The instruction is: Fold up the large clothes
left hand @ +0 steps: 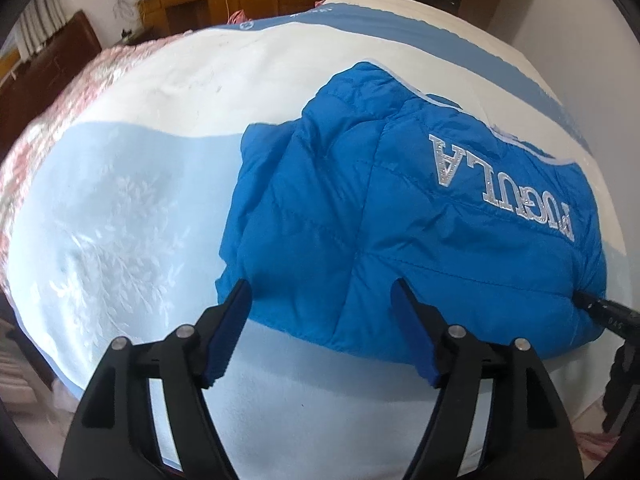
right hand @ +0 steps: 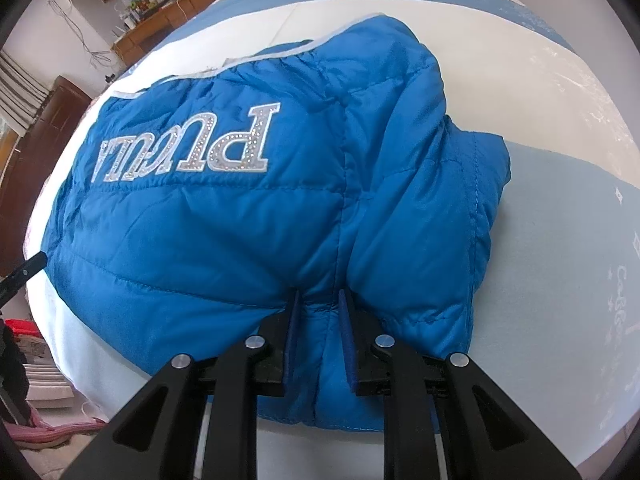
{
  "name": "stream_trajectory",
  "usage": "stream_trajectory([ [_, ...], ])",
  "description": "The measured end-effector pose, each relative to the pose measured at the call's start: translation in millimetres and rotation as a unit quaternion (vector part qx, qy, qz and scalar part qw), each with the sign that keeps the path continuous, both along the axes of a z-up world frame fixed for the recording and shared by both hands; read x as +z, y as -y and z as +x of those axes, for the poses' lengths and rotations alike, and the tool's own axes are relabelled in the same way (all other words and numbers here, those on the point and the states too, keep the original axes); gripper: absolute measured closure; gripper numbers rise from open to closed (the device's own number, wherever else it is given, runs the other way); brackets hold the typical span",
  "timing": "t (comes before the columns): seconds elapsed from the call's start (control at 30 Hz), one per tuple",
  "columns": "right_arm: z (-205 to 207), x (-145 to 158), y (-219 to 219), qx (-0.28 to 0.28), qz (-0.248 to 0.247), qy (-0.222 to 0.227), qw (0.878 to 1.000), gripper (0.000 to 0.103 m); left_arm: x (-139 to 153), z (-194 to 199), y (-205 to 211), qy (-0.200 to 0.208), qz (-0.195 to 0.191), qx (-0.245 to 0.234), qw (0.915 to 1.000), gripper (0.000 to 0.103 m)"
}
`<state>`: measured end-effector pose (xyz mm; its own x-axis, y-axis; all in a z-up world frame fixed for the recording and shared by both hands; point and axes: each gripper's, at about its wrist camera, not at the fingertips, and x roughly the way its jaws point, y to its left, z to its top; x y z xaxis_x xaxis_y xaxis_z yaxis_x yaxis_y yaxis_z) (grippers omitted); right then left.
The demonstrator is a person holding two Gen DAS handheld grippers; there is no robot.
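Room: a bedroom with a brown wooden cabinet [left hand: 188, 8] and cluttered shelves along the far wall, and a dark wooden headboard [left hand: 44, 64] at the left edge.
Surface: a wide bed covered by a white and pale-blue striped blanket [left hand: 132, 184] with a faint leaf pattern; a pink floral quilt [left hand: 48, 120] shows along its left border.
Garment: a bright blue quilted puffer jacket [right hand: 224, 216] lies folded into a compact bundle on the blanket, its silver rhinestone lettering [right hand: 192, 148] face up and upside-down to both cameras, a white piped hem along its far edge.
Jacket position: near the bed's front edge, right of centre in the left wrist view, filling most of the right wrist view.
Left gripper [left hand: 320, 292]: black frame with blue pads, jaws spread wide just above the jacket's near left corner; nothing is pinched between them.
Right gripper [right hand: 318, 300]: jaws drawn close, pinching a ridge of blue jacket fabric at the near edge, beside a vertical seam.
Cross view: the right gripper's black tip shows at the jacket's right end in the left wrist view.
Floor: stacked papers and a pink cloth lie below the bed's left side.
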<state>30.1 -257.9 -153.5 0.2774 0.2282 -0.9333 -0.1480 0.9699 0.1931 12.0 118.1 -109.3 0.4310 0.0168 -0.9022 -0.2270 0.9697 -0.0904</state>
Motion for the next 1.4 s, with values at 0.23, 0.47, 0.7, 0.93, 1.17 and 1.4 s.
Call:
stream_trajectory([
  [0.23,0.2,0.2,0.2,0.003,-0.001,0.001,1.000,0.085,-16.0,-0.9,-12.2,0.007,-0.071,0.024,0.9972,0.019],
  [0.47,-1.2,0.2,-0.1,0.003,0.000,0.004,1.000,0.085,-28.9,-0.3,-25.0,0.006,-0.123,0.049,0.9912,0.015],
  [0.7,-1.5,0.4,2.3,0.001,0.002,0.004,1.000,0.085,-46.1,-22.5,-58.8,0.010,-0.225,0.124,0.9664,0.017],
  [0.93,0.2,0.7,0.7,0.005,-0.003,0.002,1.000,0.085,-64.3,-17.2,-73.0,0.027,-0.277,0.141,0.9502,0.020],
  [1.17,-0.1,0.4,0.2,0.003,0.000,0.004,1.000,0.085,-70.6,5.3,-75.6,0.058,-0.268,0.151,0.9497,0.037],
  [1.4,-2.0,8.5,16.4,-0.015,0.031,-0.008,0.999,0.085,-47.4,-5.6,-66.6,0.099,-0.276,0.133,0.9467,0.073],
])
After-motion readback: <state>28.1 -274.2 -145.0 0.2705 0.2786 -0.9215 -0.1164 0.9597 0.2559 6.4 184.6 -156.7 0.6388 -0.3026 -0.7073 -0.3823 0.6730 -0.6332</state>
